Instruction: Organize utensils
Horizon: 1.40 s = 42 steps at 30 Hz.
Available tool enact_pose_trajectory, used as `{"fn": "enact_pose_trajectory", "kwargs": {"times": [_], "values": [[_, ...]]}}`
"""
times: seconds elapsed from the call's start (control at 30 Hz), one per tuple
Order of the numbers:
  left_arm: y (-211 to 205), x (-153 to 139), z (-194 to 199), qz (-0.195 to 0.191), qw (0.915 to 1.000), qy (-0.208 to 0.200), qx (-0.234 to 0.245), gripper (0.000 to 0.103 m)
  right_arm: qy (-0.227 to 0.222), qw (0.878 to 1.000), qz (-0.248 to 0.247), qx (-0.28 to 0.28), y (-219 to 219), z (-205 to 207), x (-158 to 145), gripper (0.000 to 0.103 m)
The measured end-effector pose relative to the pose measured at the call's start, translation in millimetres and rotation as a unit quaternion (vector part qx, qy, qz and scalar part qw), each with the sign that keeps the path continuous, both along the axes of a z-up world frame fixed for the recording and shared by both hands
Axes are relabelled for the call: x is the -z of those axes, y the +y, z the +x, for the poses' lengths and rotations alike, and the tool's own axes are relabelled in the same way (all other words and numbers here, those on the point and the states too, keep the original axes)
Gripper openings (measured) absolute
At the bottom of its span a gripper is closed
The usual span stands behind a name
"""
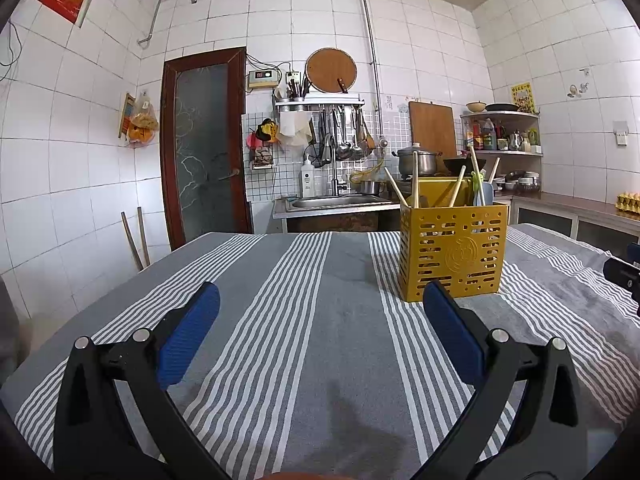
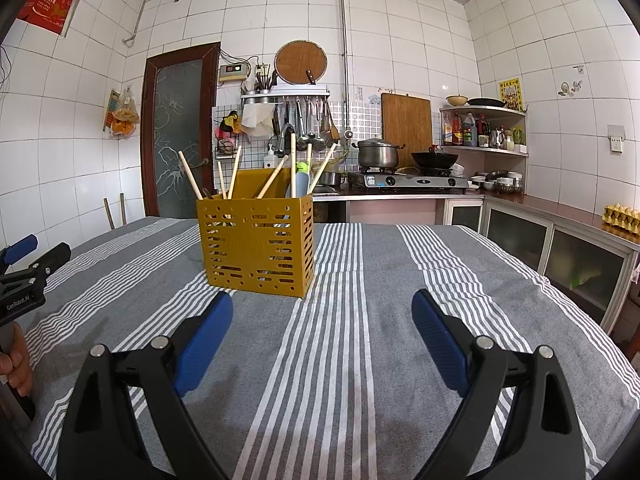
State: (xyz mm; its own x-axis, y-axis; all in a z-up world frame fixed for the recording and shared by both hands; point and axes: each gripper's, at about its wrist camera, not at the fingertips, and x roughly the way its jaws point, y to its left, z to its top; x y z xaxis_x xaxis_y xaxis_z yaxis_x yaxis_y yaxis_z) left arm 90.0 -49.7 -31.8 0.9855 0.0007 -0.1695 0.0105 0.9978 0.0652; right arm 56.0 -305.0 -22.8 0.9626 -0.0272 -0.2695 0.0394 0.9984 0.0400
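A yellow perforated utensil holder [image 1: 452, 252] stands upright on the striped tablecloth [image 1: 312, 320]; it also shows in the right wrist view [image 2: 258, 246]. Several wooden chopsticks [image 2: 236, 174] and a pale blue utensil with a green top [image 2: 301, 182] stick out of it. My left gripper [image 1: 320, 292] is open and empty, low over the cloth, with the holder just beyond its right finger. My right gripper [image 2: 322, 304] is open and empty, with the holder ahead and slightly left. The left gripper also shows at the left edge of the right wrist view [image 2: 24, 264].
The table's far edge [image 1: 280, 234] faces a sink counter [image 1: 336, 202] and a brown door [image 1: 204, 144]. A stove with pot and wok [image 2: 404, 176] and a side counter with an egg tray [image 2: 622, 218] lie to the right.
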Motion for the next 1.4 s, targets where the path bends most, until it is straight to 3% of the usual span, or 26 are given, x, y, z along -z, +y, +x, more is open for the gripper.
{"fn": "enact_pose_trajectory", "kwargs": {"times": [1.4], "values": [[-3.3,0.1,-0.9,0.001,1.0,0.002,-0.001,0.098,0.001,1.0,-0.002,0.0,0.5,0.4,-0.2,0.089]]}}
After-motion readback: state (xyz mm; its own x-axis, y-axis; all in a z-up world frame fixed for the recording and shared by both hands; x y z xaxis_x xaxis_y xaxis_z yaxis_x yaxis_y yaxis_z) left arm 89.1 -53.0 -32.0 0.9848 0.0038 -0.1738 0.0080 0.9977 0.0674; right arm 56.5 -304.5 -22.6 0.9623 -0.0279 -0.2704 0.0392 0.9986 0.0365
